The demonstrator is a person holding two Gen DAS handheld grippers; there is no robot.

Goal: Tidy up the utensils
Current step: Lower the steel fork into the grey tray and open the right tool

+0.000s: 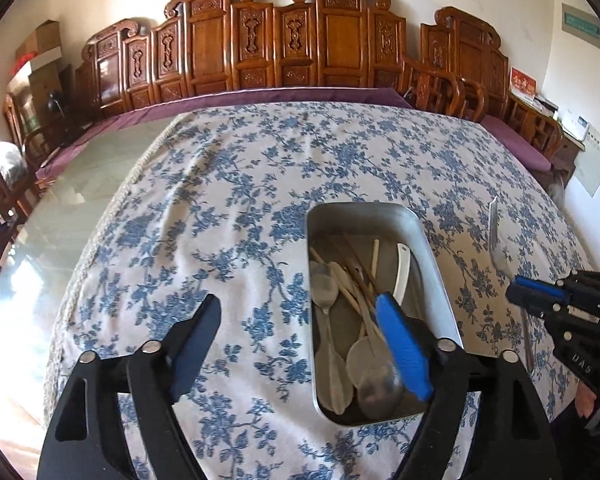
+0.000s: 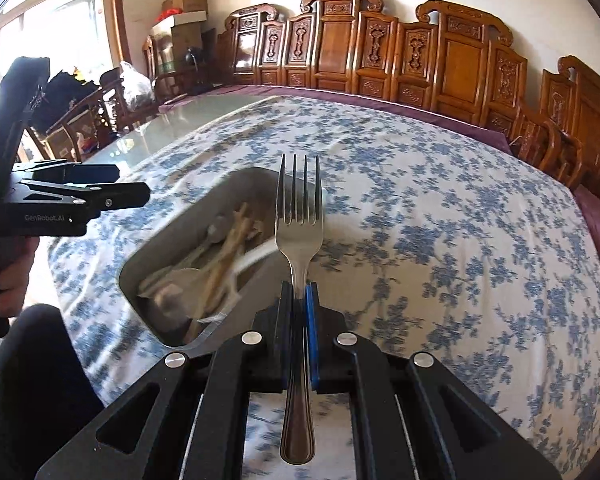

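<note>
A metal tray sits on the blue-flowered tablecloth and holds spoons, chopsticks and a white utensil. It also shows, blurred, in the right wrist view. My left gripper is open and empty, its right finger over the tray's near end. My right gripper is shut on a steel fork, tines pointing forward, held above the cloth just right of the tray. The fork and right gripper also show at the right of the left wrist view.
The tablecloth covers part of a glass-topped table. Carved wooden benches with purple cushions line the far side. Boxes and chairs stand at the far left. The left gripper's body is at the left of the right wrist view.
</note>
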